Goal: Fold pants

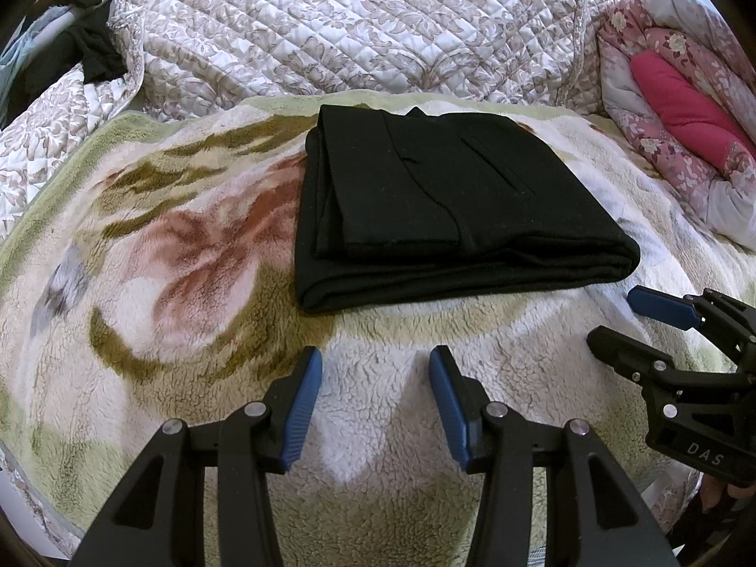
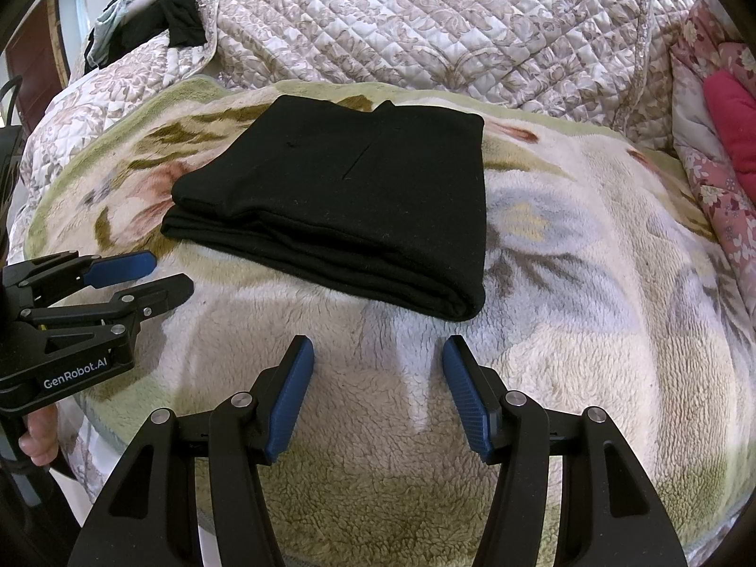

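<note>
On a fleecy blanket (image 1: 198, 245), folded black pants (image 1: 439, 203) lie just beyond the left gripper (image 1: 375, 401) and right gripper (image 2: 378, 392), both spread, seemingly empty.

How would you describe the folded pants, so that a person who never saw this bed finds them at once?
Look at the fleece blanket with big flower prints, spread before the quilted cover. At its middle lie the black pants, folded into a flat rectangle. It is the only plain dark thing on the pale blanket.
</note>
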`<move>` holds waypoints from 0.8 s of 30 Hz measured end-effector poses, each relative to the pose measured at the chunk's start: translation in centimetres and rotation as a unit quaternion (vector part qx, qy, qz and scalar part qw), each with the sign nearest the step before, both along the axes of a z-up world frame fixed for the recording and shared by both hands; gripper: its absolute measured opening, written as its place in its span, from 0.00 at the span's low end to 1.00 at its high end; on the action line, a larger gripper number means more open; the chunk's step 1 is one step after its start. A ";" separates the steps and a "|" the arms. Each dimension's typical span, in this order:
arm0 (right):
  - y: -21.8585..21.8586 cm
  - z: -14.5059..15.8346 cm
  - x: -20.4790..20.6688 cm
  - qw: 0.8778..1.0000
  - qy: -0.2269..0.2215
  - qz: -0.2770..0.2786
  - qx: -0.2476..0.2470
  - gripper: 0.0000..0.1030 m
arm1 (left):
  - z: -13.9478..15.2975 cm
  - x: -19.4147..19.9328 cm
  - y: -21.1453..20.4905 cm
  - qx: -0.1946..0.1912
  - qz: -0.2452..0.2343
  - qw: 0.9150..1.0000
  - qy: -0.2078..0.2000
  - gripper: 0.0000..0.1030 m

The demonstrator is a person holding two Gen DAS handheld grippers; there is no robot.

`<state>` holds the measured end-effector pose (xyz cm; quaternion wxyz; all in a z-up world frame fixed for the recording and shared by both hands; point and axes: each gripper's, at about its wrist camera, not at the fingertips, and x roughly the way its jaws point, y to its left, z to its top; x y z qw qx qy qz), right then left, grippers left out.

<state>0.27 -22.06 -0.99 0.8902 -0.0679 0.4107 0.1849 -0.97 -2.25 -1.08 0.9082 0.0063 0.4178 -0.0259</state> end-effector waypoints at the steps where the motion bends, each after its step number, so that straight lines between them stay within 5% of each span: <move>1: 0.0 0.0 0.0 1.000 0.000 0.000 0.000 0.56 | 0.0 0.0 0.0 0.000 0.000 1.000 0.000 0.49; 24: 0.1 0.0 -0.1 1.000 -0.002 -0.002 -0.001 0.56 | 0.1 0.1 0.0 0.001 -0.001 1.000 0.000 0.49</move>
